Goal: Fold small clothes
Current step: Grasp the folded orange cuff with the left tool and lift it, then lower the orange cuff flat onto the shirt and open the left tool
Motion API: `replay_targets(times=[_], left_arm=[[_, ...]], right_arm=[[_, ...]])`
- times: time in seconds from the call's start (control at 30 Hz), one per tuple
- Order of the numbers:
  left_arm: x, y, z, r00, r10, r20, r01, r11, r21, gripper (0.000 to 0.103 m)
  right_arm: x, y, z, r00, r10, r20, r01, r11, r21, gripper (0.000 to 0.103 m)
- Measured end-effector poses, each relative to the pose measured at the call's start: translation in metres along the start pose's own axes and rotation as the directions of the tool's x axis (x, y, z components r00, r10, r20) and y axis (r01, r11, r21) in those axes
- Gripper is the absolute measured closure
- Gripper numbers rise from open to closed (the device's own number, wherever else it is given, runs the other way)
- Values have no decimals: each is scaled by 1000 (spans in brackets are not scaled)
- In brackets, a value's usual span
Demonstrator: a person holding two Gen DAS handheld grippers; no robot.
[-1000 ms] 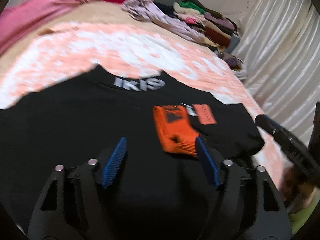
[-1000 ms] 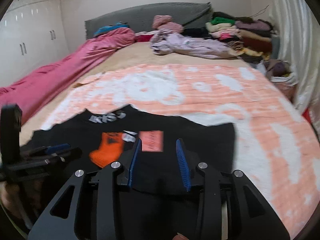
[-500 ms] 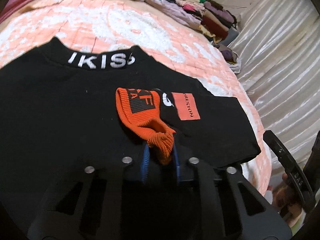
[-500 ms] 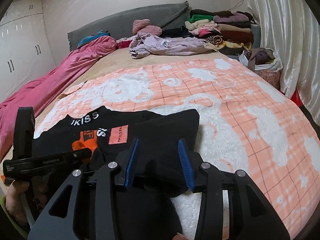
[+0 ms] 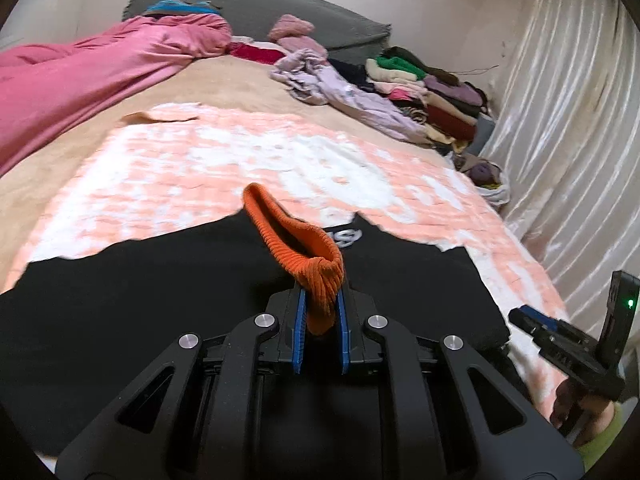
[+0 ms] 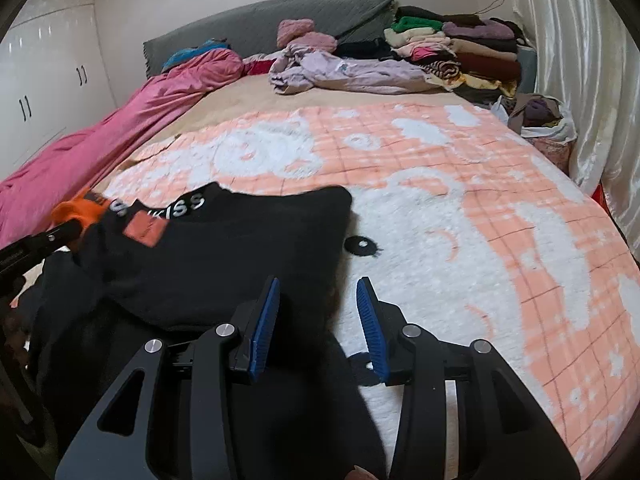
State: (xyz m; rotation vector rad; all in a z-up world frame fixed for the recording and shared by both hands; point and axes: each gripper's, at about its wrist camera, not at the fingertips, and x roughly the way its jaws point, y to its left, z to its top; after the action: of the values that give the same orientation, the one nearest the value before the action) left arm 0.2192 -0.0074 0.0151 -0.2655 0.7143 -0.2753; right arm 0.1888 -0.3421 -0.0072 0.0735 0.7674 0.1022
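While left gripper [image 5: 320, 316] stays pinched tight on orange cuff [image 5: 296, 244], lift it across black top [image 6: 224, 248]; right gripper [image 6: 318, 320], part-open, straddles top's hem, grip uncertain; top lies on blanket [image 6: 460, 216].

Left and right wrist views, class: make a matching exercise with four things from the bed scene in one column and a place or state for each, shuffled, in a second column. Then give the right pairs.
Things:
1. orange cuff
2. black top
3. folded pile
4. pink duvet

Places or states:
A. stacked at the far corner of the bed by the curtain
B. pinched between the left tongs
C. bunched along the bed's left edge
D. spread on the peach blanket, part of it between the right tongs

Pairs: 1-B, 2-D, 3-A, 4-C
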Motion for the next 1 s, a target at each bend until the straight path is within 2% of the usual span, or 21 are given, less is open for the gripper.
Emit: replay_targets(times=[0.2, 0.3, 0.57, 0.7, 0.83, 1.0], left_arm=[[4, 29, -20, 996, 17, -89, -21, 998, -54, 97], [0, 35, -27, 996, 14, -89, -20, 998, -60, 97], [-3, 52, -31, 995, 38, -93, -46, 995, -89, 96], [6, 60, -35, 990, 20, -140, -37, 992, -118, 95], [1, 66, -33, 991, 16, -132, -33, 991, -130, 91], [-6, 71, -31, 993, -10, -122, -10, 987, -163, 90]], right_arm=[[10, 10, -2, 999, -13, -33, 13, 1000, -11, 64], [12, 13, -3, 999, -27, -38, 26, 999, -25, 55], [33, 10, -7, 993, -61, -98, 58, 998, -34, 55], [45, 1, -16, 983, -105, -152, 102, 994, -26, 50], [45, -2, -18, 982, -108, -154, 106, 994, -15, 46], [44, -2, -18, 982, -111, -152, 110, 994, -14, 43]])
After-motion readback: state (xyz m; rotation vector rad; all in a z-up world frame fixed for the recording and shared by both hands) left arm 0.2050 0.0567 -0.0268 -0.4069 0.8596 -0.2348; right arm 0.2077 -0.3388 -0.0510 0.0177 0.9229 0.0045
